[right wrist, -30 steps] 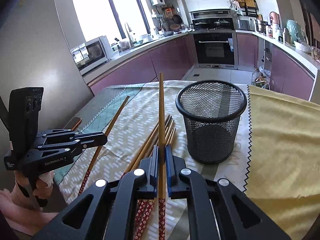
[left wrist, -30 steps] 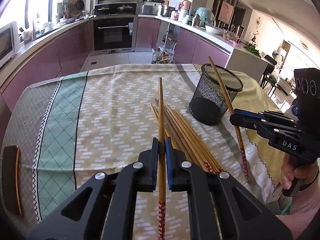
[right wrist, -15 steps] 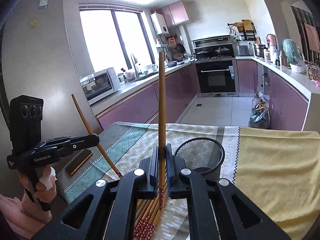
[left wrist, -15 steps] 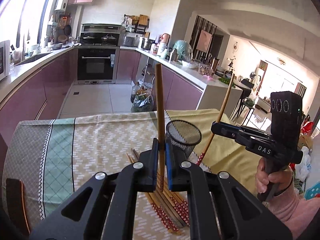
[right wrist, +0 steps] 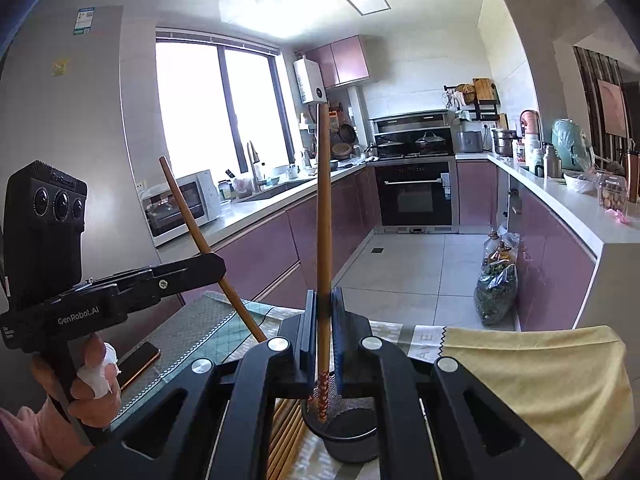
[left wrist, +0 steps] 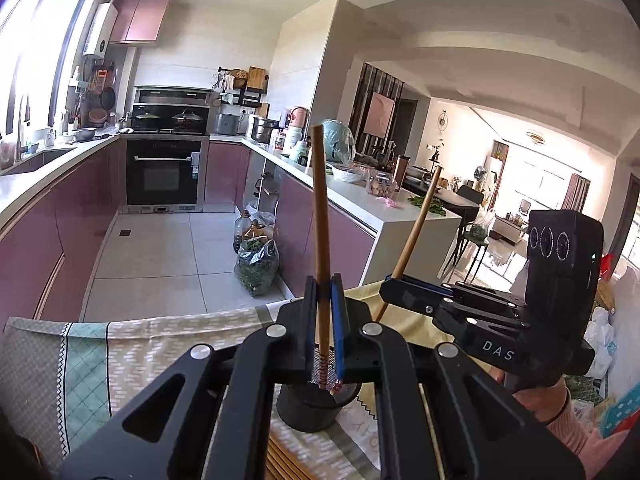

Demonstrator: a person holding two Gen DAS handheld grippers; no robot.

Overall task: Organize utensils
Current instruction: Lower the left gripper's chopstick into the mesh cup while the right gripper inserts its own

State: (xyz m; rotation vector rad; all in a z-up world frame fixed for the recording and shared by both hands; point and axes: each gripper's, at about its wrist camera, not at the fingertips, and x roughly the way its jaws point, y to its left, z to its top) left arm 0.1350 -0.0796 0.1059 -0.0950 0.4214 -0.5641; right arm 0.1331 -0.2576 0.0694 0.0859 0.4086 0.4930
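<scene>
My left gripper point(left wrist: 323, 300) is shut on a wooden chopstick point(left wrist: 320, 208) and holds it upright, its patterned red end just inside the black mesh cup point(left wrist: 312, 404). My right gripper point(right wrist: 323, 312) is shut on a second chopstick point(right wrist: 323, 216), also upright, its red end inside the mesh cup point(right wrist: 352, 432). Each gripper shows in the other's view: the right gripper point(left wrist: 400, 292) with its chopstick point(left wrist: 416, 228), the left gripper point(right wrist: 208, 264) with its chopstick point(right wrist: 192, 224). Several more chopsticks point(right wrist: 286, 432) lie on the table beside the cup.
The table carries a patterned cloth point(left wrist: 120, 364) and a yellow cloth point(right wrist: 540, 384). A phone point(right wrist: 138, 364) lies near the table's left edge. Behind are kitchen counters, an oven point(right wrist: 414, 196) and bags on the floor point(left wrist: 256, 268).
Both grippers have lifted their chopsticks from the table, tipped them upright and brought the red ends down into the mesh cup.
</scene>
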